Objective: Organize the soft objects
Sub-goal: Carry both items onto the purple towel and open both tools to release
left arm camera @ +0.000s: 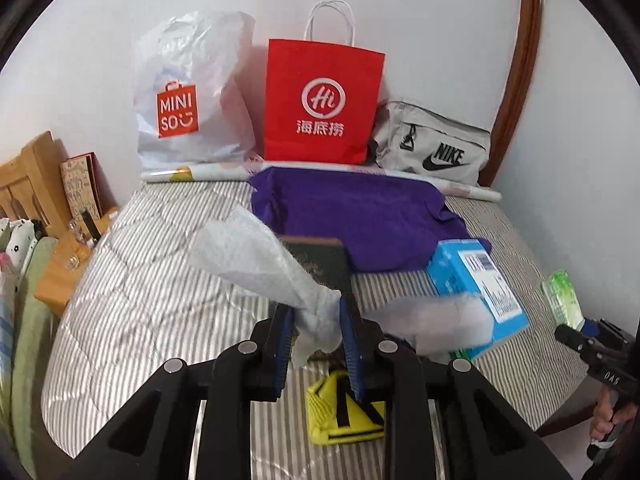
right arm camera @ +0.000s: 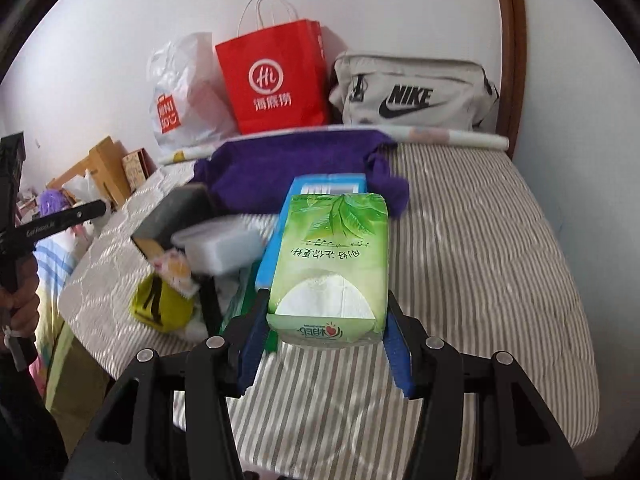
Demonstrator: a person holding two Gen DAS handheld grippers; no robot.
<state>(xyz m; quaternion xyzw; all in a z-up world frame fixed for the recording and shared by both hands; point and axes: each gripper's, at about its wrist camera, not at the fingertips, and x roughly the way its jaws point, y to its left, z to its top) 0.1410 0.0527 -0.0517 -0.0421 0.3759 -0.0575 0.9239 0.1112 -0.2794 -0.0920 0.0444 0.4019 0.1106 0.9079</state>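
The green tissue pack (right arm camera: 330, 268) sits pinched between the right gripper (right arm camera: 326, 344) fingers (right arm camera: 252, 344), held above the striped bed (right arm camera: 480, 260); its oval opening shows white tissue, and the printed leaves and text read upside down from the right wrist view. The left gripper (left arm camera: 316, 320) has its fingers (left arm camera: 284, 332) pinching a crumpled white tissue (left arm camera: 256, 256), which fans up and left above the bedding; a second blurred white wisp (left arm camera: 440, 320) trails to the right, and what it joins to is unclear.

Under and behind the pack lies a blue box (right arm camera: 316, 200), beside a purple cloth (right arm camera: 288, 168) spread near the back of the bed. Left of the pack are a dark book (right arm camera: 176, 216), a blurred clear plastic tub (right arm camera: 220, 248) and a yellow pouch (right arm camera: 160, 304), crowded near the bed's left edge. The right half of the bed is open striped surface up to the rounded edge.

At the wall stand a white Miniso bag (left arm camera: 188, 92), a red paper bag (left arm camera: 320, 100) and a grey Nike bag (left arm camera: 432, 144), with a rolled sheet (left arm camera: 200, 174) lying in front of them. A wooden nightstand (left arm camera: 68, 264) adjoins the bed at left; the items on it are too small to make out.
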